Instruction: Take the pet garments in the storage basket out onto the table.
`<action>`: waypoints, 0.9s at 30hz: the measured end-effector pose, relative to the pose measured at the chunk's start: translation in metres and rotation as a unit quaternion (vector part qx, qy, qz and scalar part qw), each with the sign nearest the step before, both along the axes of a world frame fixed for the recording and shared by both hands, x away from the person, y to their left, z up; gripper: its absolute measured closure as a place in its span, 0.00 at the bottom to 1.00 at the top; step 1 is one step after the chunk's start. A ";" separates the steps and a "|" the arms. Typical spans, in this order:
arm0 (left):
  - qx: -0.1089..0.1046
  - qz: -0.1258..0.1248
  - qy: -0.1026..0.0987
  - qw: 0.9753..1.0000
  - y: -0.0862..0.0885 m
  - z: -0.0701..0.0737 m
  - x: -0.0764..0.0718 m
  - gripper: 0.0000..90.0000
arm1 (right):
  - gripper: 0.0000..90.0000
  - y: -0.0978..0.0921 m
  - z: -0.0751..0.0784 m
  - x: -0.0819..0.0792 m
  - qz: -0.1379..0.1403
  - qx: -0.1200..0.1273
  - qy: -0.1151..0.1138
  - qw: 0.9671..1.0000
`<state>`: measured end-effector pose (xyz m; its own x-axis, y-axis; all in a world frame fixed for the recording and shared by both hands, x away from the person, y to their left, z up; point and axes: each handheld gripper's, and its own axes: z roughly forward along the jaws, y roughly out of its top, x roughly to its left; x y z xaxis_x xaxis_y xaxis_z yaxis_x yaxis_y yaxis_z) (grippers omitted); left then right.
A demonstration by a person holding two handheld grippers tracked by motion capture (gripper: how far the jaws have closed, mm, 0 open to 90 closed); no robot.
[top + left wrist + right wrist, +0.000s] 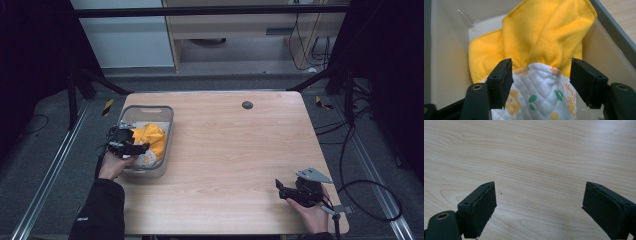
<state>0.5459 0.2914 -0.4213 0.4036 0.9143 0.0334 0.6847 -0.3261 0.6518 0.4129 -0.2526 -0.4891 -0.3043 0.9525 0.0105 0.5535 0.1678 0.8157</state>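
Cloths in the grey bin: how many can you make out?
2. A yellow cloth lies draped toward the back of the bin, and a white quilted floral cloth lies in front, between the open jaws of the left gripper. More may be hidden underneath.

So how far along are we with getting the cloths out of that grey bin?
Barely started. Done: the left gripper has its open fingers either side of the quilted floral cloth, beneath the yellow cloth. In hand: closing on it. Left: both cloths are in the bin; the right gripper is open over bare table.
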 end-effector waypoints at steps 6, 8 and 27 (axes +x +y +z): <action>0.003 -0.003 0.018 1.000 -0.002 -0.006 0.003 0.50 | 0.13 0.000 0.000 0.000 0.000 0.000 0.001 1.000; 0.004 -0.002 0.019 1.000 -0.003 -0.006 0.003 0.52 | 0.13 0.000 0.000 0.000 0.001 0.000 0.002 1.000; 0.019 -0.016 0.023 0.999 -0.003 -0.003 -0.001 0.84 | 0.12 0.001 -0.001 0.001 0.006 -0.002 0.006 1.000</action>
<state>0.5447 0.2882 -0.4247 0.4347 0.8993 0.0480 0.7030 -0.3721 0.6060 0.4135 -0.2519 -0.4902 -0.3149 0.9491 0.0093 0.5609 0.1782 0.8085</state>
